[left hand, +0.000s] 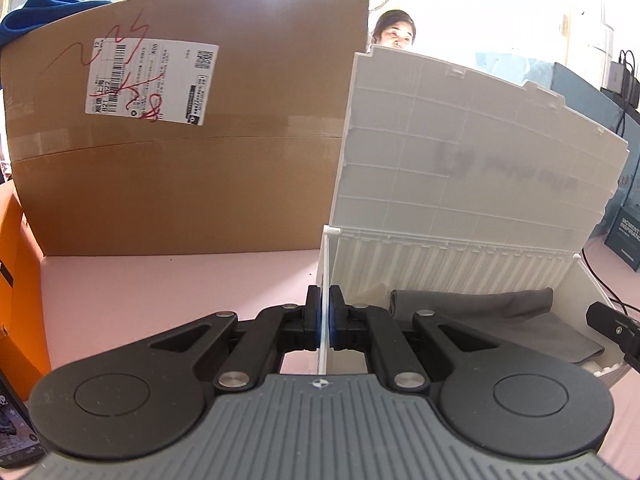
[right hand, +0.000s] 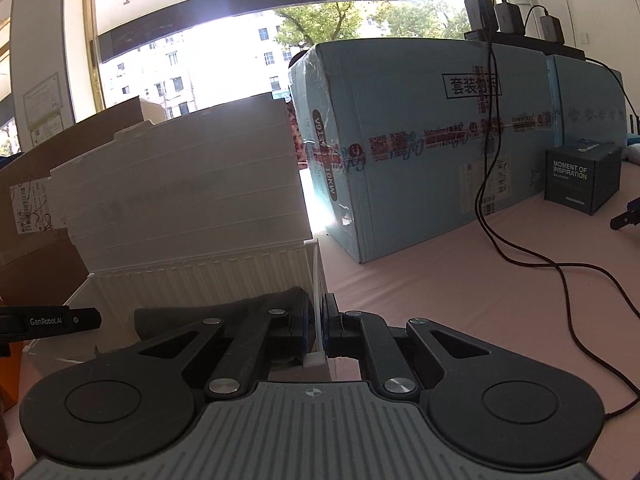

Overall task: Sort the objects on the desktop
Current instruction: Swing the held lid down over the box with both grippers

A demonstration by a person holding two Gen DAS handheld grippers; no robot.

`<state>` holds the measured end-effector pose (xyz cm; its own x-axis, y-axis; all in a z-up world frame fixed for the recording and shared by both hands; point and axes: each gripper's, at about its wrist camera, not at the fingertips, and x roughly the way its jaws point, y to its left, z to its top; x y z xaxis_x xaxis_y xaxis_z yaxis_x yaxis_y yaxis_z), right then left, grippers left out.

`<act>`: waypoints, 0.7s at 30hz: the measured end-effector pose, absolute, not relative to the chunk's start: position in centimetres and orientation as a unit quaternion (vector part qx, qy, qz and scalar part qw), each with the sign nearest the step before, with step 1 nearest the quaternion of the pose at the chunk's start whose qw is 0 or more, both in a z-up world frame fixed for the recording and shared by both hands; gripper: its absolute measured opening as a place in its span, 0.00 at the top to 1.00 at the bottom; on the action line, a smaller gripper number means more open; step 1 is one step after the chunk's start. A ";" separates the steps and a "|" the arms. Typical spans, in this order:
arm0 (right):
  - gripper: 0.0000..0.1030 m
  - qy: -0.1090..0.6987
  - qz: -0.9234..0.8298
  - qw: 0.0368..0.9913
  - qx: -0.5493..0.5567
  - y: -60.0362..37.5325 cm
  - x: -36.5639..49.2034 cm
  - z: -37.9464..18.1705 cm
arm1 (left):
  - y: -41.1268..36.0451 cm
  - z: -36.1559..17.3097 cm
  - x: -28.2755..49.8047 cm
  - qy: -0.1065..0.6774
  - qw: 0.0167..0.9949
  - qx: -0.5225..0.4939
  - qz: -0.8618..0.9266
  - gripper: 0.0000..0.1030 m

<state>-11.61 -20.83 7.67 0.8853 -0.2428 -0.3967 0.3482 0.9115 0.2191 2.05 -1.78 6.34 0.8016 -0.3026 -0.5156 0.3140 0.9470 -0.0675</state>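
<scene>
The white box (left hand: 460, 184) stands open on the pink tabletop (left hand: 160, 288), and a grey cloth (left hand: 480, 308) already lies inside. The left claw (left hand: 325, 320) is clenched on the box's left wall, and the right claw (right hand: 318, 328) on its right wall. The sorting seems nearly finished; probably only moving or closing the box is left.

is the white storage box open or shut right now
Open. The white storage box has its lid standing upright behind it, and a grey cloth shows inside.
</scene>
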 end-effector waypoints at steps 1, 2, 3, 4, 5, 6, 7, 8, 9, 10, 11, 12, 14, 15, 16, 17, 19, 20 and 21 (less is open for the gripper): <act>0.93 0.184 -0.157 0.959 0.145 -21.0 -12.2 7.6 | -2.1 6.2 1.7 0.270 0.948 0.015 -0.165 0.97; 0.93 0.185 -0.158 0.959 0.146 -21.2 -12.7 7.6 | -2.4 6.1 1.3 0.271 0.948 0.018 -0.167 0.97; 0.93 0.187 -0.157 0.959 0.147 -21.3 -13.1 7.5 | -2.6 6.0 1.0 0.273 0.947 0.021 -0.169 0.97; 0.93 0.188 -0.157 0.958 0.148 -21.4 -13.6 7.5 | -2.9 6.1 0.5 0.274 0.946 0.023 -0.169 0.97; 0.93 0.190 -0.156 0.958 0.149 -21.6 -14.0 7.4 | -3.3 6.4 -0.1 0.276 0.946 0.024 -0.168 0.97; 0.93 0.191 -0.154 0.957 0.152 -21.6 -14.5 7.3 | -3.4 6.5 -0.7 0.276 0.946 0.028 -0.167 0.97; 0.93 0.193 -0.151 0.957 0.154 -21.7 -14.9 7.3 | -3.5 6.6 -1.3 0.276 0.946 0.032 -0.166 0.97; 0.93 0.195 -0.147 0.957 0.155 -21.7 -15.2 7.2 | -3.5 6.6 -1.7 0.275 0.947 0.034 -0.164 0.97; 0.93 0.196 -0.141 0.957 0.158 -21.8 -15.5 7.1 | -3.4 6.7 -2.0 0.273 0.947 0.034 -0.162 0.97; 0.93 0.197 -0.135 0.958 0.160 -21.9 -15.7 7.0 | -3.3 6.7 -2.3 0.273 0.948 0.033 -0.160 0.97; 0.93 0.199 -0.129 0.958 0.164 -22.0 -15.9 6.8 | -3.2 6.6 -2.6 0.273 0.949 0.033 -0.158 0.97; 0.93 0.202 -0.122 0.957 0.167 -22.0 -16.0 6.7 | -3.0 6.5 -2.9 0.273 0.949 0.033 -0.155 0.97; 0.93 0.204 -0.108 0.958 0.173 -22.1 -16.0 6.3 | -2.7 6.0 -3.0 0.277 0.948 0.033 -0.152 0.97; 0.93 0.201 -0.103 0.959 0.172 -22.1 -16.0 6.3 | -2.5 5.7 -2.9 0.282 0.947 0.030 -0.151 0.97; 0.93 0.199 -0.098 0.960 0.171 -22.1 -16.0 6.2 | -2.4 5.4 -2.7 0.289 0.945 0.029 -0.150 0.97; 0.93 0.197 -0.094 0.961 0.167 -22.0 -15.9 6.1 | -2.3 5.1 -2.4 0.294 0.944 0.030 -0.149 0.97; 0.93 0.190 -0.091 0.965 0.155 -21.7 -15.8 6.0 | -2.3 5.0 -2.3 0.288 0.946 0.034 -0.148 0.97; 0.93 0.187 -0.091 0.967 0.149 -21.6 -15.7 6.0 | -2.4 4.9 -2.3 0.284 0.947 0.040 -0.147 0.94; 0.93 0.185 -0.091 0.968 0.145 -21.5 -15.7 5.9 | -2.6 4.8 -2.4 0.283 0.946 0.041 -0.150 0.89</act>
<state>-15.70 -21.55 5.91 0.9153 -0.1227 -0.3836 0.2295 0.9416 0.2464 -2.36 -2.60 4.83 0.7951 -0.2598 -0.5479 0.3068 0.9518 -0.0061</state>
